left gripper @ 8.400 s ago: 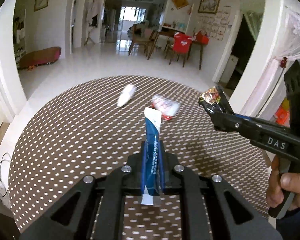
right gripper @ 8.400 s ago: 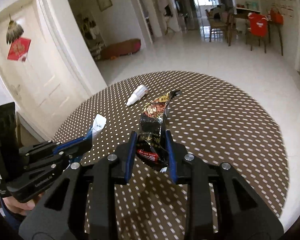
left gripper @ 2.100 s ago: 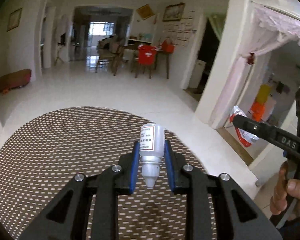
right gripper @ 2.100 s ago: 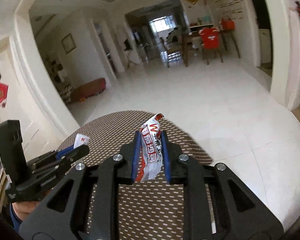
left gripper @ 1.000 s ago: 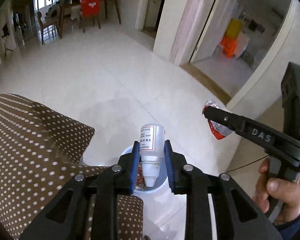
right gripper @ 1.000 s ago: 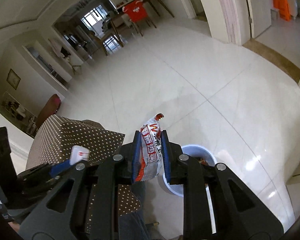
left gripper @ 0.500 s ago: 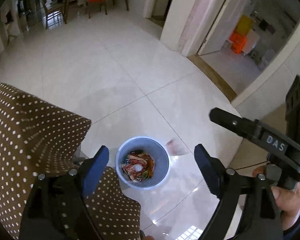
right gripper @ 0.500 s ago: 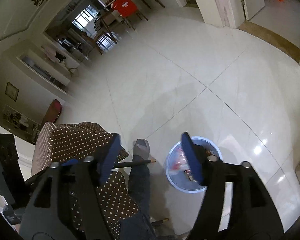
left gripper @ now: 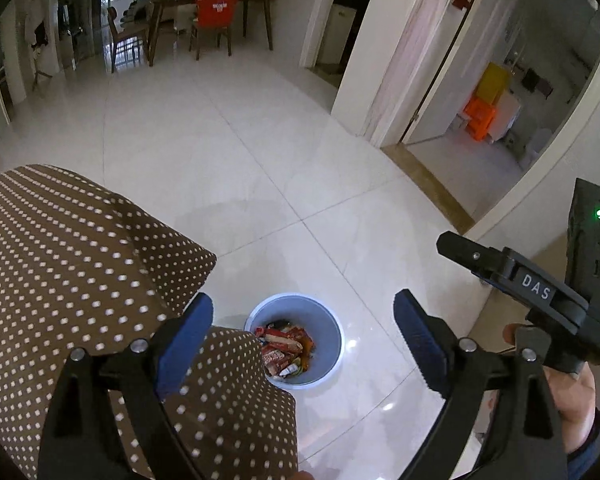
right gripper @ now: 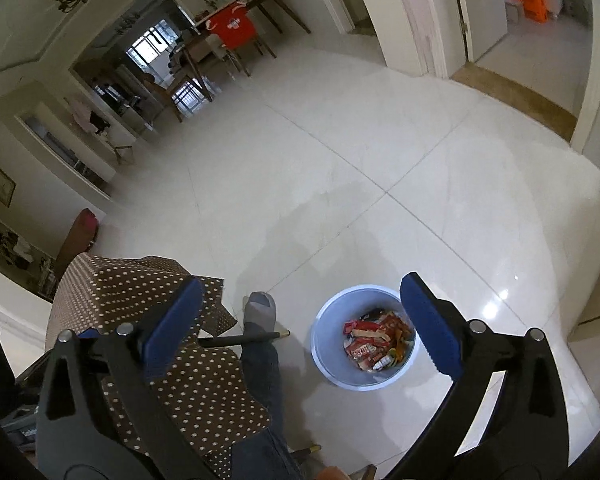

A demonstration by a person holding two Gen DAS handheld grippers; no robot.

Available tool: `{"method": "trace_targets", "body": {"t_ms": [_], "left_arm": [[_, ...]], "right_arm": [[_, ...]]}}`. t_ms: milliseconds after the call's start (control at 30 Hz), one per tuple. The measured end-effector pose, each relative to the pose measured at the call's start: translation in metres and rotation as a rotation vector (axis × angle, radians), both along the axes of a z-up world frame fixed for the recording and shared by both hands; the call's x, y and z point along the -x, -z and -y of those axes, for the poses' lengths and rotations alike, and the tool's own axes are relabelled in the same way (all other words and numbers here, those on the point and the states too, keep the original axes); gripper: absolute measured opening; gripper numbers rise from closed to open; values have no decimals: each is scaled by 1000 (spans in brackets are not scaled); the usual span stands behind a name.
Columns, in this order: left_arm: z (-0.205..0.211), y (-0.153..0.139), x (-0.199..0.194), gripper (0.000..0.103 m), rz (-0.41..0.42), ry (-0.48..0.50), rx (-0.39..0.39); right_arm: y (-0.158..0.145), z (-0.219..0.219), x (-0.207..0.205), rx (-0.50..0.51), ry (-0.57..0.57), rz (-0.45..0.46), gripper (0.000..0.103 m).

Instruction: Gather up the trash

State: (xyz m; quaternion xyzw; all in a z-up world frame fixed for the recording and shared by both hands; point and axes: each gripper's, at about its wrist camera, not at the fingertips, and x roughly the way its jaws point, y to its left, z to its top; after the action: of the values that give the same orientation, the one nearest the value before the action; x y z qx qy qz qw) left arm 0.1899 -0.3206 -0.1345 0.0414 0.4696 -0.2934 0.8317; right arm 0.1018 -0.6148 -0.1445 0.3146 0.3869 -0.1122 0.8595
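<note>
A light blue round trash bin (left gripper: 332,326) stands on the white tiled floor below both grippers, holding several red and orange wrappers (left gripper: 286,346). It also shows in the right wrist view (right gripper: 328,344) with the wrappers (right gripper: 376,344) inside. My left gripper (left gripper: 300,332) is wide open and empty above the bin. My right gripper (right gripper: 300,324) is wide open and empty, just left of above the bin. The right gripper also shows from the side in the left wrist view (left gripper: 500,264).
The brown white-dotted tablecloth (left gripper: 80,264) hangs at the left, right beside the bin; it also shows in the right wrist view (right gripper: 188,376). A person's leg and grey sock (right gripper: 260,316) stand between cloth and bin. A doorway (left gripper: 480,92) opens at the right.
A second ago the left gripper held a small white bottle and the right a red-white wrapper; both opened and the items dropped into the bin. Since half a second ago little has moved.
</note>
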Motion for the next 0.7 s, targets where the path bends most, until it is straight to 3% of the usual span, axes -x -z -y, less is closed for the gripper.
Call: {"method": "trace_targets", "body": {"t_ms": [200,367,500,633,700], "left_arm": [[-35,-39,20,94,92,-30,45],[-71,-74,42,94,206,-103,19],[-105,-100,68,94,336,-173,41],[-135,-129,102,94,522,-241,19],[-150,-141,115,95,569,-276,22]], "right_arm": [[-42,-23,13,60,-6,56,97],[-83,-60,24,121,-40,121,97],[-119,-100,36,194,-83,186,97],[-150,-135,50,278,-122,246,97],[-165,-154,59,322,-144,273,97]]}}
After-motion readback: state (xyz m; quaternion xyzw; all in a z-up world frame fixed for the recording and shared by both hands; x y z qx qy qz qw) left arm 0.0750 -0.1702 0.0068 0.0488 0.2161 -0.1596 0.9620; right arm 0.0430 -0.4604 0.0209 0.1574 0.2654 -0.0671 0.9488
